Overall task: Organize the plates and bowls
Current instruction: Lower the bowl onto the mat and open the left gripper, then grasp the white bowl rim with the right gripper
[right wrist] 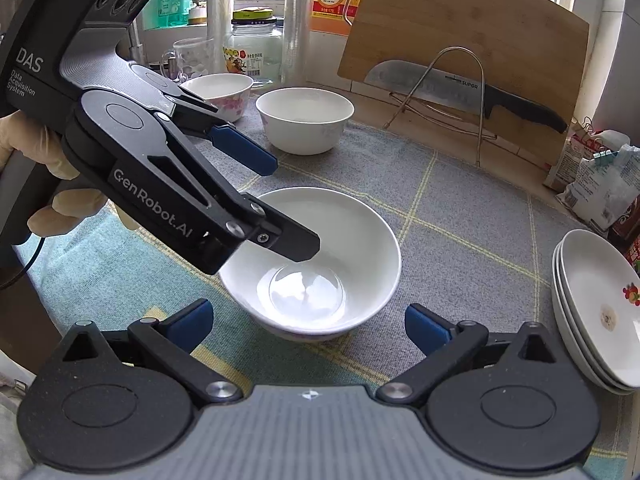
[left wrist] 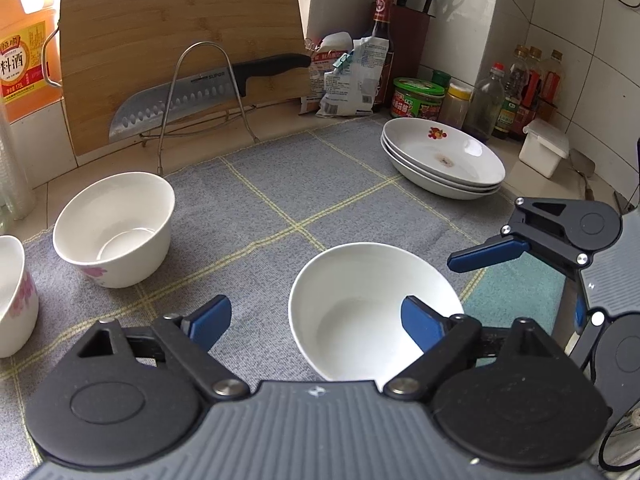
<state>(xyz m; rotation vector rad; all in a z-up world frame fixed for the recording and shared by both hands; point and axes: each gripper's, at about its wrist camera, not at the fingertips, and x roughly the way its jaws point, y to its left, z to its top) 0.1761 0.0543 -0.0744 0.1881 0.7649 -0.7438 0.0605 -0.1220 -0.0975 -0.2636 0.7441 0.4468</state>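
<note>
Bowls are what remain to sort. Farthest left on the grey checked cloth (left wrist: 260, 208), a flowered bowl (left wrist: 14, 296) stands at the cloth's edge, cut by the frame in the left wrist view; just right of it is a straight-sided white bowl (left wrist: 116, 228) with a pink print low on its wall. Both stand singly, apart from each other. Nearer and toward the middle sits a third, wide white bowl (left wrist: 372, 312), also alone on the cloth.

The left gripper (left wrist: 316, 320) is spread wide: one finger dips inside this bowl's rim, the other stands out over the cloth, and neither pad seems to press on the wall, though the near rim is hidden behind the gripper body. The right gripper (right wrist: 308, 320) waits just short of the same bowl, jaws fully apart, empty.

At far right three shallow plates (left wrist: 444, 156) with a red motif are already stacked. By my judgement the plates are done and the three bowls still need nesting.

Legible writing: "料酒" on the orange bottle (left wrist: 24, 56) at left, "SUPOR" on the knife (left wrist: 208, 92) in the wire rack, and, in the right wrist view, "DAS Data Acquisition System" and "GenRobot.AI" on the left gripper's body.
</note>
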